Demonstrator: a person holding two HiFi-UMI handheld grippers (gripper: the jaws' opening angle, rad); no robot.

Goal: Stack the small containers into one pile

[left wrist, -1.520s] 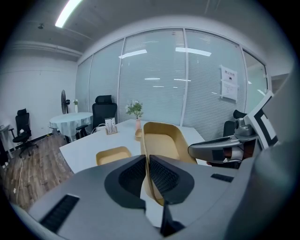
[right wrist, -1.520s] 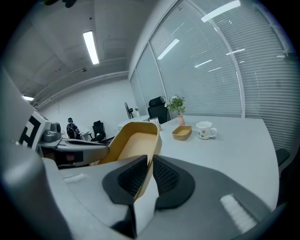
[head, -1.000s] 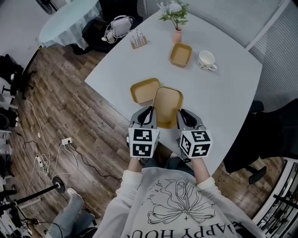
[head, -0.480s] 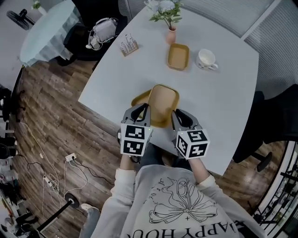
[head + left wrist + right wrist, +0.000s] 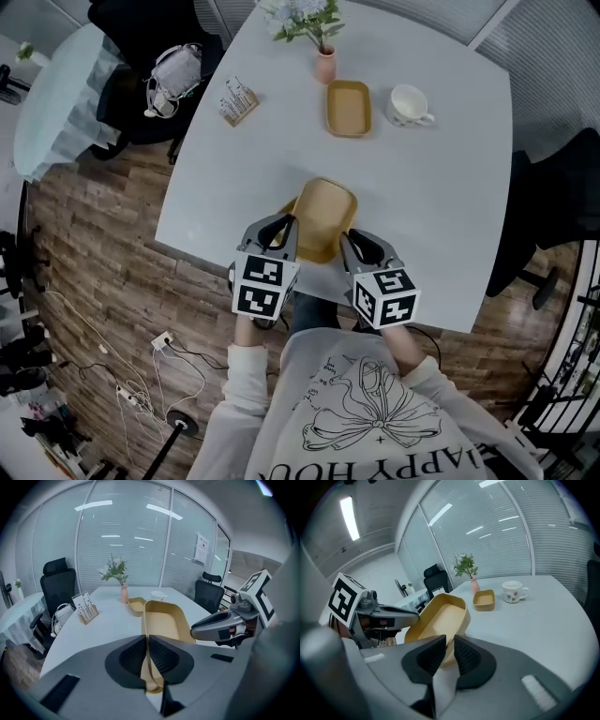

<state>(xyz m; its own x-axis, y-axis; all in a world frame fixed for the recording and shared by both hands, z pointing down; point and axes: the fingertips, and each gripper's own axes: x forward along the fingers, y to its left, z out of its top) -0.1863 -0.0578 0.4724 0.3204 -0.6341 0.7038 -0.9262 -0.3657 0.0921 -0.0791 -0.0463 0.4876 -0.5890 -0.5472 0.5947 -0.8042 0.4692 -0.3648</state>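
Observation:
A tan container [image 5: 324,216] [image 5: 161,624] [image 5: 439,617] hangs tilted above the table's near edge, partly over a second tan container [image 5: 288,208] that peeks out at its left. My left gripper [image 5: 279,228] [image 5: 148,641] is shut on the near left rim of the raised container. My right gripper [image 5: 354,246] [image 5: 450,648] is at its near right rim. Its jaws are opening, with the rim between the pads and a gap showing. A third tan container [image 5: 348,107] [image 5: 136,605] [image 5: 484,599] lies further back on the white table [image 5: 441,206].
A white mug [image 5: 408,105] [image 5: 513,592] stands right of the far container, and a pink vase with flowers [image 5: 324,66] [image 5: 123,594] to its left. A card holder [image 5: 236,99] [image 5: 85,607] sits at the table's left edge. Office chairs stand around the table.
Both grippers have carried the raised container to the left, so it now covers most of the container on the table. The head view has shifted.

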